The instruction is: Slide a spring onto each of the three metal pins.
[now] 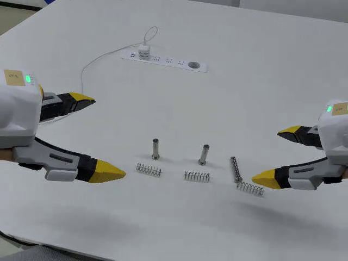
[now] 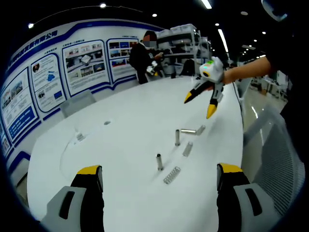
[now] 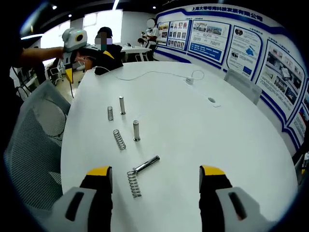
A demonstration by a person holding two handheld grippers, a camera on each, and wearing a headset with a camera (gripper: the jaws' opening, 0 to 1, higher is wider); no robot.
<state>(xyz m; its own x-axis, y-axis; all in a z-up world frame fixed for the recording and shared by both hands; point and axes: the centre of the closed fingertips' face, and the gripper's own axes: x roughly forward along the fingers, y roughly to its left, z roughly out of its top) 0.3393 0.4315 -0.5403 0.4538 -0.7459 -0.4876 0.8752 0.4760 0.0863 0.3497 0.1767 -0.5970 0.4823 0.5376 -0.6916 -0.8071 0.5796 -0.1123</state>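
Springs were seen lying loose on the white bench (image 1: 272, 70), each set just on the near-edge side of its own pin. The first pin (image 1: 155, 149) and the second pin (image 1: 204, 154) were stood upright on their wider ends, side by side, between the two grippers and closer to the near edge than to the far one. The first spring (image 1: 148, 170) was laid flat just in front of the first pin, apart from it, and the second spring (image 1: 197, 176) likewise in front of the second pin. The third pin (image 1: 235, 169) was found lying on its side, closest to the right gripper (image 1: 267, 155), with the third spring (image 1: 250, 188) lying at its near end; whether the two touched could not be told. The left gripper (image 1: 107, 137) was held above the bench to the left of the pins, jaws spread wide with nothing between them. The right gripper was held on the opposite side, just beside the third pin and third spring, its jaws likewise parted and empty. Toward the far edge a white power strip (image 1: 164, 60) was laid, with a small white plug (image 1: 143, 53) seated in it and a thin white cable (image 1: 103, 57) trailing from it toward the left edge.
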